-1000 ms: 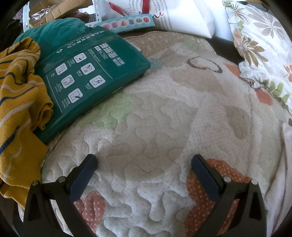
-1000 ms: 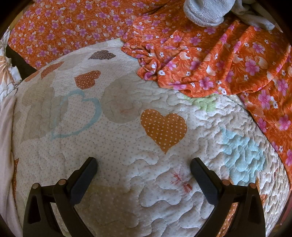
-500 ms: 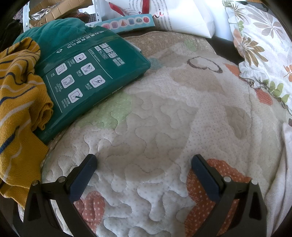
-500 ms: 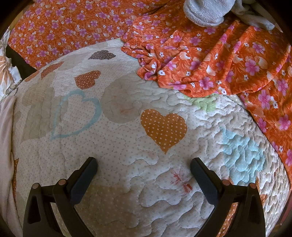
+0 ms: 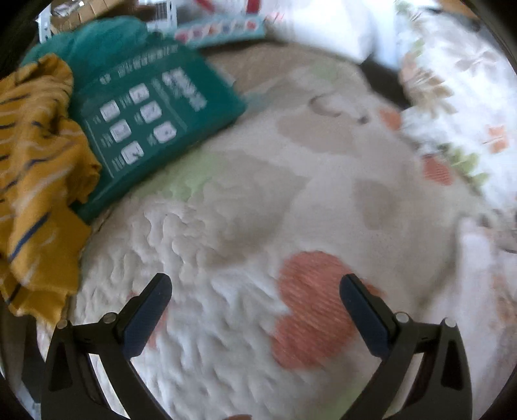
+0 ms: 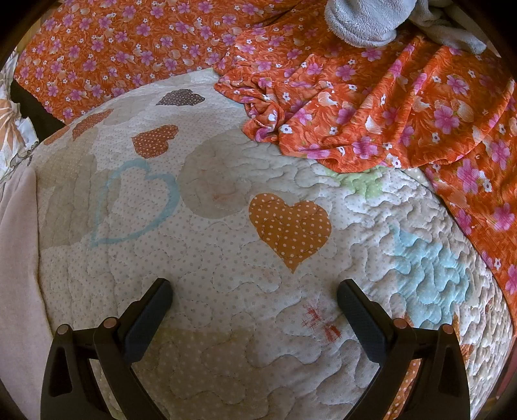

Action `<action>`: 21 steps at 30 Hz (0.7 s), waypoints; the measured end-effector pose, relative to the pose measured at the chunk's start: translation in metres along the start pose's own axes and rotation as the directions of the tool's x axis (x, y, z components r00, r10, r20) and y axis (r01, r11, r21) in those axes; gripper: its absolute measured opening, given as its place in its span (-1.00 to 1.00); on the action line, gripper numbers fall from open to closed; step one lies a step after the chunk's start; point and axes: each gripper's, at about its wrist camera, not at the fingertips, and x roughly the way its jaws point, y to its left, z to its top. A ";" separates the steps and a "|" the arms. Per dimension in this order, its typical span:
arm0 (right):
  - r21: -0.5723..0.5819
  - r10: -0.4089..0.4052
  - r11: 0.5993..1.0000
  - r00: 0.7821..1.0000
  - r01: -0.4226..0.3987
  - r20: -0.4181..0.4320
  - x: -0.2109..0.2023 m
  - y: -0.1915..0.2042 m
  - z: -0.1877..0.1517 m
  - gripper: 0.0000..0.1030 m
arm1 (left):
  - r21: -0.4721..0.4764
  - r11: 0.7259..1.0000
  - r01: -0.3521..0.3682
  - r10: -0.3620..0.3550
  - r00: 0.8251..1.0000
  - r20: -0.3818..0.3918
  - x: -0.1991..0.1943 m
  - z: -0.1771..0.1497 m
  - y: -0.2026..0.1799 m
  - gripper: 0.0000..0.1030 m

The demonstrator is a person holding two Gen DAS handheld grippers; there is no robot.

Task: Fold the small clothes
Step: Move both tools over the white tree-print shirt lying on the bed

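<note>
Quilted cotton, cream with dotted hearts, makes up the bedspread (image 6: pixel 226 290) on which everything else is laid; it is taken here as the landmark. In the left wrist view the bedspread (image 5: pixel 258 210) is smeared by blur, so fine detail there cannot be made out.

Over the far and right edges of the bedspread, an orange floral cloth (image 6: pixel 387 106) is draped in loose folds, one crumpled end resting on the quilting. Beyond that cloth, at the far side, a grey fleecy item (image 6: pixel 358 22) is seen. Along the bedspread's left edge in the right wrist view, a pale pink fabric (image 6: pixel 16 258) is laid flat.

In the left wrist view, a mustard striped garment (image 5: pixel 35 161) is heaped at the bedspread's left edge, unfolded and partly lying against a green printed package (image 5: pixel 145 129) set on the far-left part of the bedspread. A white floral pillow (image 5: pixel 458 90) is placed at the far-right edge.

The left tongs (image 5: pixel 255 290) are held wide apart above an orange heart patch (image 5: pixel 316 310), with nothing between them. The right tongs (image 6: pixel 253 295) are likewise spread wide and empty, just short of an orange dotted heart (image 6: pixel 290 226) near the bedspread's middle.
</note>
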 end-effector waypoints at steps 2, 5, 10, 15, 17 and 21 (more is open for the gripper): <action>0.010 0.011 1.000 1.000 -0.011 -0.005 0.002 -0.003 0.001 1.00 | 0.013 0.999 0.040 -0.040 0.998 0.042 -0.033 -0.010 -0.012 1.00; 0.027 0.028 0.999 0.998 -0.026 -0.060 0.007 -0.003 0.010 1.00 | 0.074 0.993 0.087 -0.094 0.990 0.106 -0.081 -0.041 -0.040 1.00; 0.032 0.070 0.997 0.985 -0.066 -0.158 0.001 0.002 0.017 0.99 | 0.227 0.964 0.135 -0.163 0.981 0.109 -0.113 -0.102 -0.098 1.00; -0.012 0.187 0.982 0.982 -0.187 0.023 -0.074 0.037 0.009 0.74 | 0.428 0.890 0.154 -0.189 0.981 0.040 -0.106 -0.146 -0.152 1.00; -0.075 0.280 0.959 0.955 -0.274 0.098 -0.105 0.058 0.002 0.75 | 0.472 0.868 0.155 -0.190 0.981 0.028 -0.101 -0.159 -0.165 1.00; -0.207 0.423 0.890 0.905 -0.405 0.050 -0.125 0.107 -0.017 0.75 | 0.496 0.849 0.180 -0.188 0.982 -0.034 -0.091 -0.175 -0.179 1.00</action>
